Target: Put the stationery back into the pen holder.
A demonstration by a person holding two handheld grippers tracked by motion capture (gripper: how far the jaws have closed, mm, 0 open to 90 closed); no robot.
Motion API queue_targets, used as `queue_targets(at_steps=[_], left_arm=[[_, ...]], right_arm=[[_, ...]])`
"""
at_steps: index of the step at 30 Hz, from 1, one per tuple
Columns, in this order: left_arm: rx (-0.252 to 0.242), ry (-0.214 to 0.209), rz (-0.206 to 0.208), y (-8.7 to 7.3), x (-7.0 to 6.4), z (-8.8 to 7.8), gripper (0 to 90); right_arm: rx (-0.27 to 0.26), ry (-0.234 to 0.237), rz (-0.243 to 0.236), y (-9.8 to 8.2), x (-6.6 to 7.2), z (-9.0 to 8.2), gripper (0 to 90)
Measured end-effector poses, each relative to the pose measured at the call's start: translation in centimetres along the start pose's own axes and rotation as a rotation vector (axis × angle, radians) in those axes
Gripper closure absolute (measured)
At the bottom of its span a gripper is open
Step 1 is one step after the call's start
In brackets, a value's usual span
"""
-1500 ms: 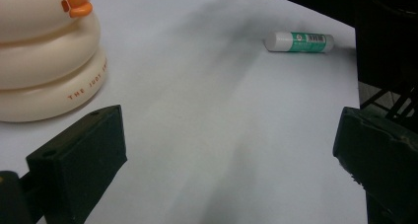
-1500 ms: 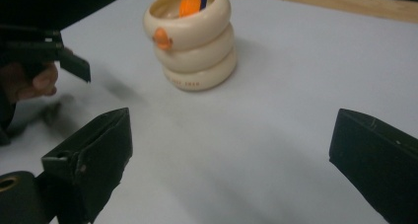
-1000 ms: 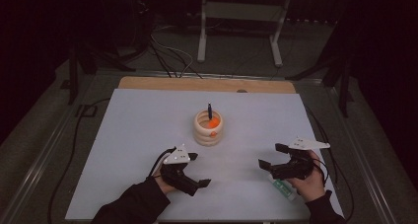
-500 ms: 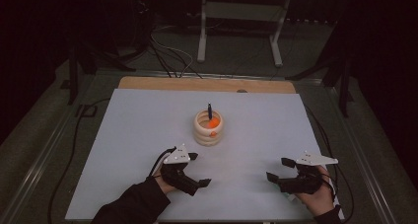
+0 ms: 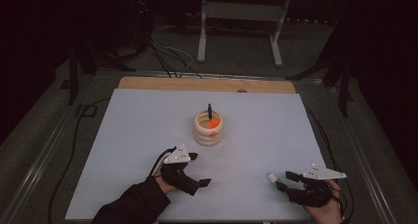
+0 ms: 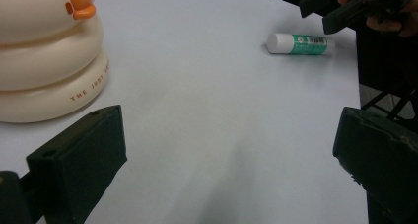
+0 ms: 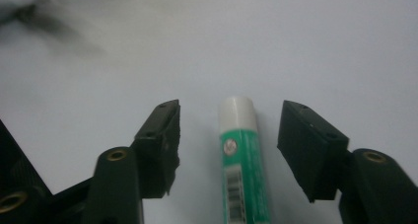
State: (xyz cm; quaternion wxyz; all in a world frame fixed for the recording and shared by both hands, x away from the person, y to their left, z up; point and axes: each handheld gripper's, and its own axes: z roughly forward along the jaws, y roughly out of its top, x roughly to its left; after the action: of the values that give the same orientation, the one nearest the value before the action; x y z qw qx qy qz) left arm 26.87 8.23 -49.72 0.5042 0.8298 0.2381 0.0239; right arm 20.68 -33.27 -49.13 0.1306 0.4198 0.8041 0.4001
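Looks like a grab is being lined up – right gripper (image 7: 226, 135) jaws spread wide around the glue stick (image 7: 244, 165) lying flat on the table (image 5: 148, 130), not touching. Next: squeeze. Left gripper (image 6: 226, 155) gapes wide, empty.

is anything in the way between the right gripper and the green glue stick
Nothing visible. The green glue stick with a white cap lies flat on the white table, already between the open jaws of the right gripper, with a bare gap on each side.
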Motion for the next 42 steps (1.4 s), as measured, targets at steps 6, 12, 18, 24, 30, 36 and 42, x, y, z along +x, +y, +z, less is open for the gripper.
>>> queue_targets(at_steps=[6,12,18,24,30,36,42], left_arm=[[0.002,-0.002,-0.001,0.0,0.0,0.1,0.3],[0.000,0.000,-0.002,0.0,0.0,0.1,0.3],[0.003,-0.001,0.000,0.0,0.0,0.1,0.3],[-0.001,-0.001,-0.002,0.0,0.0,0.0,0.3],[-0.002,0.000,0.000,0.1,0.0,0.0,0.3],[-0.001,0.001,0.003,0.1,0.0,0.0,0.3],[-0.003,0.004,0.005,0.1,0.0,-0.1,0.3]], right_arm=[[0.030,-0.012,0.011,-1.0,-0.1,-0.3,47.7],[0.073,-0.053,-0.013,-1.4,0.0,-0.2,50.4],[0.125,-0.068,-0.041,-1.6,0.2,0.4,53.3],[0.174,-0.091,-0.067,-1.7,0.3,1.0,56.3],[0.214,-0.108,-0.103,-1.7,0.5,1.5,60.8],[0.215,-0.103,-0.112,-1.7,0.4,1.5,64.9],[0.220,-0.109,-0.108,-1.6,0.5,1.5,65.7]])
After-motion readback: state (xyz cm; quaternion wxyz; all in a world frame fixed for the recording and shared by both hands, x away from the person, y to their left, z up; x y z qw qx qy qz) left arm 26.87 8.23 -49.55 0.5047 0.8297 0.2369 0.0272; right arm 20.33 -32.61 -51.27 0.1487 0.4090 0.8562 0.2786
